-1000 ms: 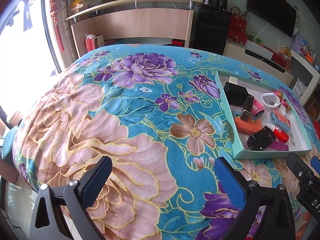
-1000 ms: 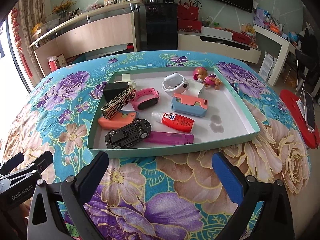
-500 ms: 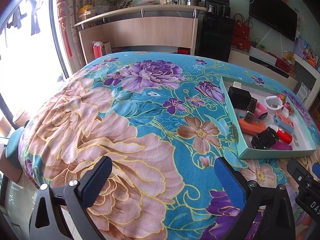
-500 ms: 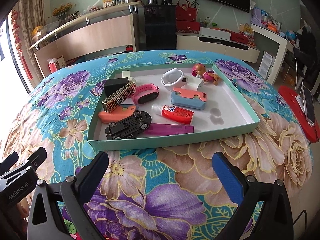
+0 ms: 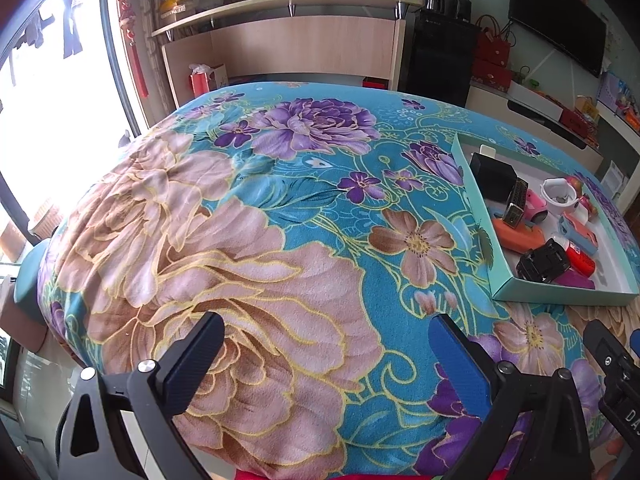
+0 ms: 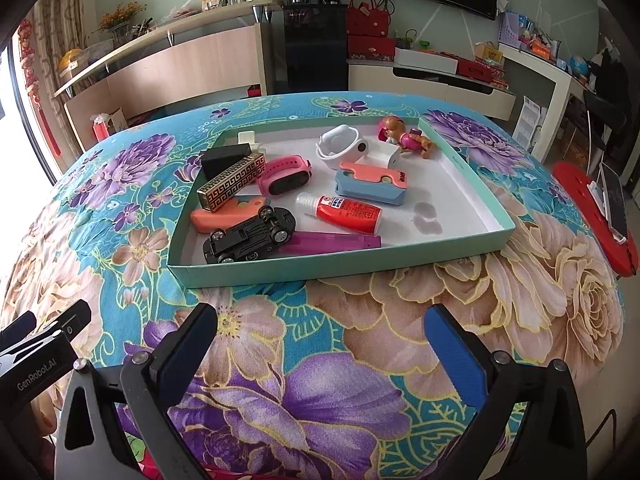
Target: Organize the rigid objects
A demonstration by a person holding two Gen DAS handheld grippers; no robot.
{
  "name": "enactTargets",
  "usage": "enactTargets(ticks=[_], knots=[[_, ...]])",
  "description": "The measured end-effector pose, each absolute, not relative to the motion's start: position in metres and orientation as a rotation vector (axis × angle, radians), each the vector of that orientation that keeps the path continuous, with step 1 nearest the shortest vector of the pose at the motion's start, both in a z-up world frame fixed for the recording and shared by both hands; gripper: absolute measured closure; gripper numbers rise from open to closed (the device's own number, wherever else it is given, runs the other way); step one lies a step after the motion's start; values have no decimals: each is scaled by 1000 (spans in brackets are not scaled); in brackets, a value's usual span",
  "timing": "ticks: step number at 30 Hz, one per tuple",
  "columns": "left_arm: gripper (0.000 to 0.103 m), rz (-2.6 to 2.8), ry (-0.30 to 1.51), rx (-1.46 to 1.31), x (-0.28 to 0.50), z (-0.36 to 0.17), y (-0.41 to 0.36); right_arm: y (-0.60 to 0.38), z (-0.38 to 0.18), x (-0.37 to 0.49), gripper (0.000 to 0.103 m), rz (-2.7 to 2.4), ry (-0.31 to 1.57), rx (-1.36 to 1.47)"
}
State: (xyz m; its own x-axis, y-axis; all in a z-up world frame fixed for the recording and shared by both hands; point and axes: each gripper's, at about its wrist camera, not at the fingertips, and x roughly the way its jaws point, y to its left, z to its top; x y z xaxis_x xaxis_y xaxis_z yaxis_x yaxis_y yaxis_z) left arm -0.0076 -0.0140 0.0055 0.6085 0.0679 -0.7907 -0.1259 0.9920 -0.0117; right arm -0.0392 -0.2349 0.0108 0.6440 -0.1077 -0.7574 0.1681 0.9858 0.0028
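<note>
A mint-green shallow box [image 6: 340, 268] [image 5: 560, 293] lies on the floral cloth and holds several small objects. Among them are a black toy car [image 6: 250, 234] [image 5: 542, 264], a red glue bottle [image 6: 346, 210], a purple bar [image 6: 332, 242], a pink watch [image 6: 284, 176], a gold-patterned bar [image 6: 232, 186], a white holder [image 6: 340, 146] and a toy pup [image 6: 404, 138]. My right gripper [image 6: 320, 344] hangs open over the cloth in front of the box. Left of the box, my left gripper [image 5: 326, 354] is open with nothing between its fingers.
The floral cloth [image 5: 248, 248] covers a rounded table that drops off at the left and near edges. A red stool with a phone [image 6: 608, 208] stands at the right. A wooden counter [image 5: 296, 48] and cabinets line the far wall.
Both grippers have drawn back and upward from the table, so the box and cloth appear farther away. Both stay open, and nothing in the box moved.
</note>
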Motion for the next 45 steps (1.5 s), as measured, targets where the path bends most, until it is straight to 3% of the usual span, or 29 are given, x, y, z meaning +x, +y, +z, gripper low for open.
enactTargets(ticks=[45], knots=[[0,77,934,-41,-6,1,-17,-238,3,-32,0,-170,913,85]])
